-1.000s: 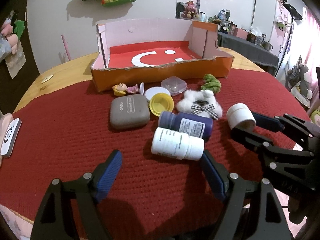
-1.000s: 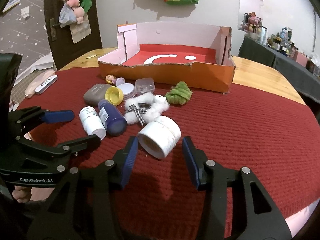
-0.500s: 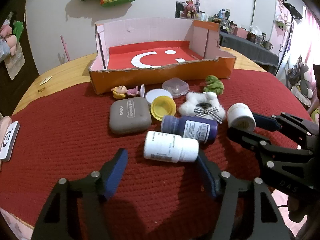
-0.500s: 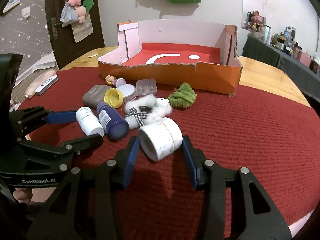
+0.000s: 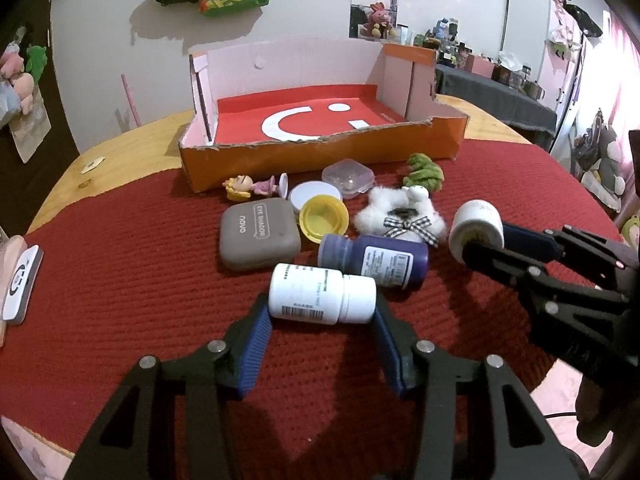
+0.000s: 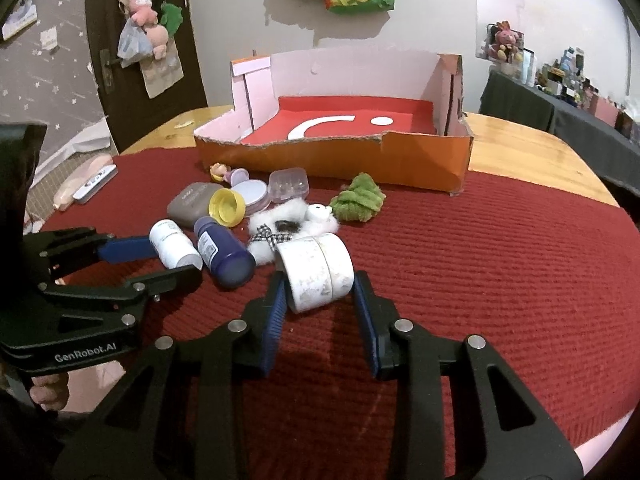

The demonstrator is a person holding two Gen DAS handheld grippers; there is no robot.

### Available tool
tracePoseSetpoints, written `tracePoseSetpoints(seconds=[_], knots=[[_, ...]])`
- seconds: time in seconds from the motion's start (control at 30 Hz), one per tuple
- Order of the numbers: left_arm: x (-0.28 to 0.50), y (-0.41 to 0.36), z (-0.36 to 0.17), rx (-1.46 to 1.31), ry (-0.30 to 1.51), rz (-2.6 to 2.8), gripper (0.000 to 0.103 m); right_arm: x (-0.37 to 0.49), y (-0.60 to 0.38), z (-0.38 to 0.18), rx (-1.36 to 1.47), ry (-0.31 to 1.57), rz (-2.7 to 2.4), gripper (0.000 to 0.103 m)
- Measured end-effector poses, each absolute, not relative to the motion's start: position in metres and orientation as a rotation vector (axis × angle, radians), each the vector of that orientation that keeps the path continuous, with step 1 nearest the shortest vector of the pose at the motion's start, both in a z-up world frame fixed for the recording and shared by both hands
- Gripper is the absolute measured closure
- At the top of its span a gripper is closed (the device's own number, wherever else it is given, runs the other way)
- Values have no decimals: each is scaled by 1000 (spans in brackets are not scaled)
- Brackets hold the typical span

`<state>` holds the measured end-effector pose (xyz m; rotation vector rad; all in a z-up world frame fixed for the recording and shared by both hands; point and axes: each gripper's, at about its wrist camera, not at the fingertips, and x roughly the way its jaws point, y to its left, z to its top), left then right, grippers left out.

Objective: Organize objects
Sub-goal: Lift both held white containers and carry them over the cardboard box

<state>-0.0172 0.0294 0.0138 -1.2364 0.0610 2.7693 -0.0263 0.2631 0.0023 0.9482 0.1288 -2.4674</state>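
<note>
A white pill bottle lies on its side on the red cloth. My left gripper has its jaws closing on it, one blue pad against each end. The right wrist view shows that same left gripper holding the bottle. A white round jar lies on its side with my right gripper closing on it, pads touching both sides. In the left wrist view the jar sits at the right gripper's tips. The orange cardboard box with a red floor stands behind, with nothing inside.
Next to the bottle lies a purple bottle. Behind it are a grey case, a yellow cap, a white fluffy toy, a green plush, a clear small box and a small doll. A device lies at the left edge.
Both pairs of jaws have narrowed. The left pads came in from wide apart to the pill bottle's ends. The right pads closed the small gaps beside the white jar.
</note>
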Motion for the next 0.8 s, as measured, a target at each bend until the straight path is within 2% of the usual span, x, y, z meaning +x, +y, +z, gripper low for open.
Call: tracePoseSetpoints(seconds=[0.23, 0.8], knots=[[-9, 31, 21, -1185, 89, 2788, 52, -27, 262, 11, 927, 105, -2471, 72], [-23, 14, 42, -1107, 30, 2790, 52, -38, 251, 30, 907, 113, -2481, 74]])
